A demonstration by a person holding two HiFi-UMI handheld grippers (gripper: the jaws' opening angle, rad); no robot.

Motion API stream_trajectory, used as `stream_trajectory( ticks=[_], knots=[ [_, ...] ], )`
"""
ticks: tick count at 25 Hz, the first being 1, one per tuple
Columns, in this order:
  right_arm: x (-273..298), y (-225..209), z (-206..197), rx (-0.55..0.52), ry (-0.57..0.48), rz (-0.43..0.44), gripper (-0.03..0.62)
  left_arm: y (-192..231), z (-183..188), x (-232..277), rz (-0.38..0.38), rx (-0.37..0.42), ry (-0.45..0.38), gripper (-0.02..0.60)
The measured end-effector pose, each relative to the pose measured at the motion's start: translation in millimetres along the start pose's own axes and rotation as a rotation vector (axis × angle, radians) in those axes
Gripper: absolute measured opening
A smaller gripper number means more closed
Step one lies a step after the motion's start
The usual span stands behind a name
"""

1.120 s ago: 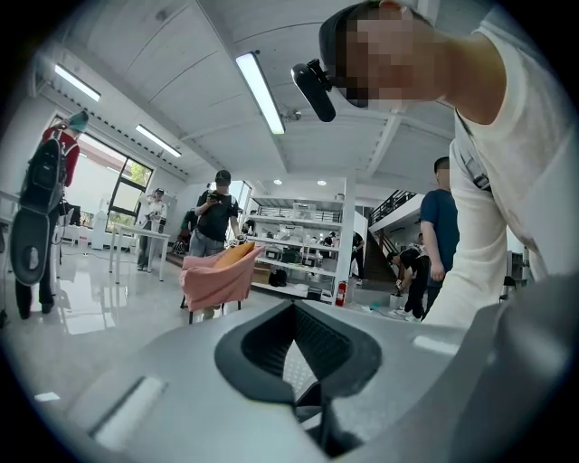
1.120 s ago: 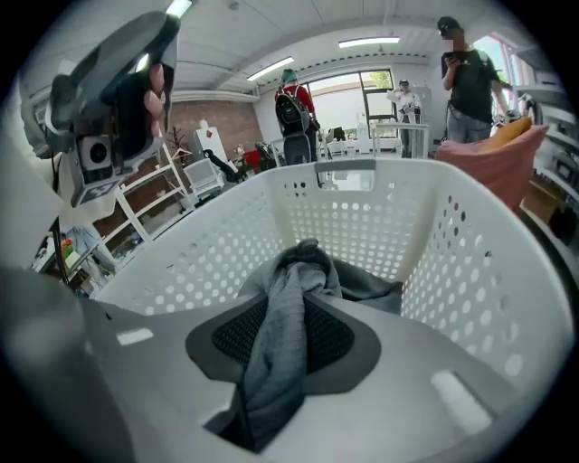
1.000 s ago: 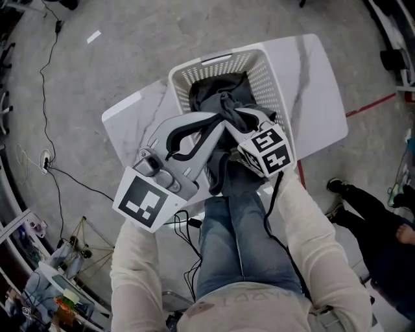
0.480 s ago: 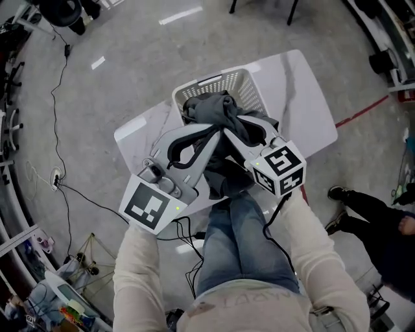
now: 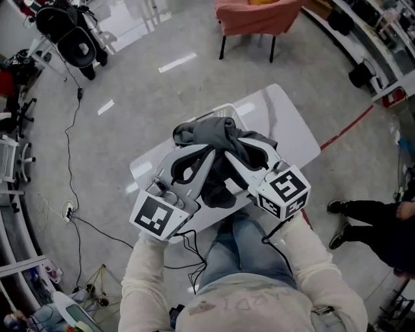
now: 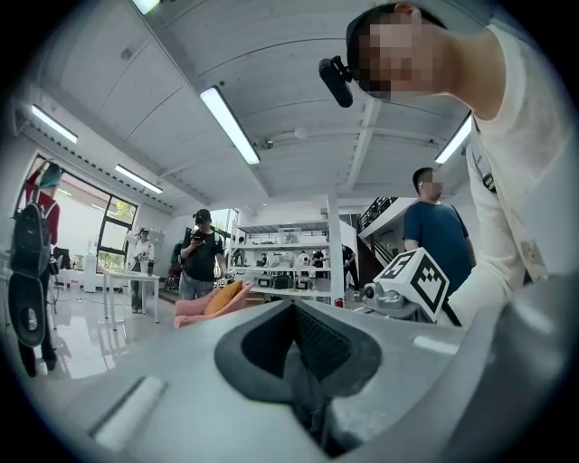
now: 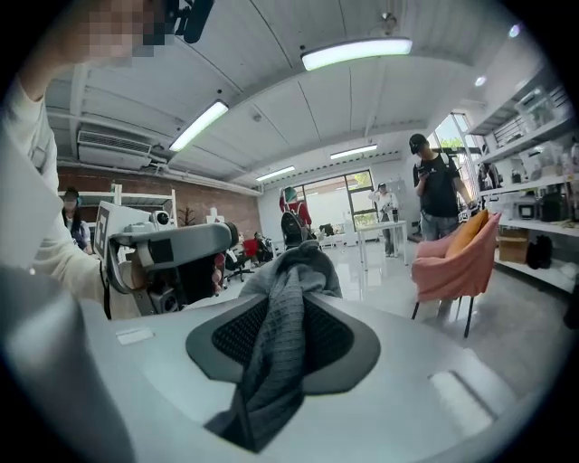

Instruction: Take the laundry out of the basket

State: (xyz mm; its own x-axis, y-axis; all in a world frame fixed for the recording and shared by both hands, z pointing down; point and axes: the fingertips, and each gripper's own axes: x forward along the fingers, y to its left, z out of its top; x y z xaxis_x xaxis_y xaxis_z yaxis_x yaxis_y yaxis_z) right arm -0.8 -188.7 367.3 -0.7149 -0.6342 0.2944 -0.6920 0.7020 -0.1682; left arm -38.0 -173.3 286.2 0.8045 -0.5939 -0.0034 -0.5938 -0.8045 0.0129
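Note:
A dark grey garment is held up between both grippers, high above the white table. It bunches over their tips and hangs down between them. My left gripper is shut on a fold of it, seen as grey cloth pinched between the jaws. My right gripper is shut on it too, and ribbed grey cloth spills out of its jaws. Only a bit of the white laundry basket's rim shows behind the garment. What is inside the basket is hidden.
A pink armchair stands beyond the table. A person in dark clothes is at the right. A red tape line and a black cable run over the floor. People stand in the room in both gripper views.
Both grippers have risen with the grey garment, lifting it up out of the basket. The basket and table now look smaller and farther below.

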Motion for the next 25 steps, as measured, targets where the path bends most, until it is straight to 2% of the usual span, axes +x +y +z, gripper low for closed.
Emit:
stream_trajectory(
  ticks=[4, 9, 18, 25],
  knots=[
    [-32.1, 21.4, 40.4, -0.020, -0.079, -0.024, 0.133, -22.1, 36.6, -9.7, -0.032, 0.046, -0.035, 0.002],
    [-67.5, 37.4, 76.7, -0.044, -0.153, -0.041, 0.133, -47.6, 65.8, -12.6, -0.041, 0.063, -0.045, 0.002],
    [-128.9, 35.7, 111.7, -0.052, -0.251, -0.086, 0.133, -95.4, 100.9, -11.8, -0.017, 0.098, -0.069, 0.002],
    [-155.7, 54.1, 132.6, -0.073, -0.305, -0.065, 0.133, -117.0, 130.1, -22.1, 0.019, 0.115, -0.092, 0.002]
  ],
)
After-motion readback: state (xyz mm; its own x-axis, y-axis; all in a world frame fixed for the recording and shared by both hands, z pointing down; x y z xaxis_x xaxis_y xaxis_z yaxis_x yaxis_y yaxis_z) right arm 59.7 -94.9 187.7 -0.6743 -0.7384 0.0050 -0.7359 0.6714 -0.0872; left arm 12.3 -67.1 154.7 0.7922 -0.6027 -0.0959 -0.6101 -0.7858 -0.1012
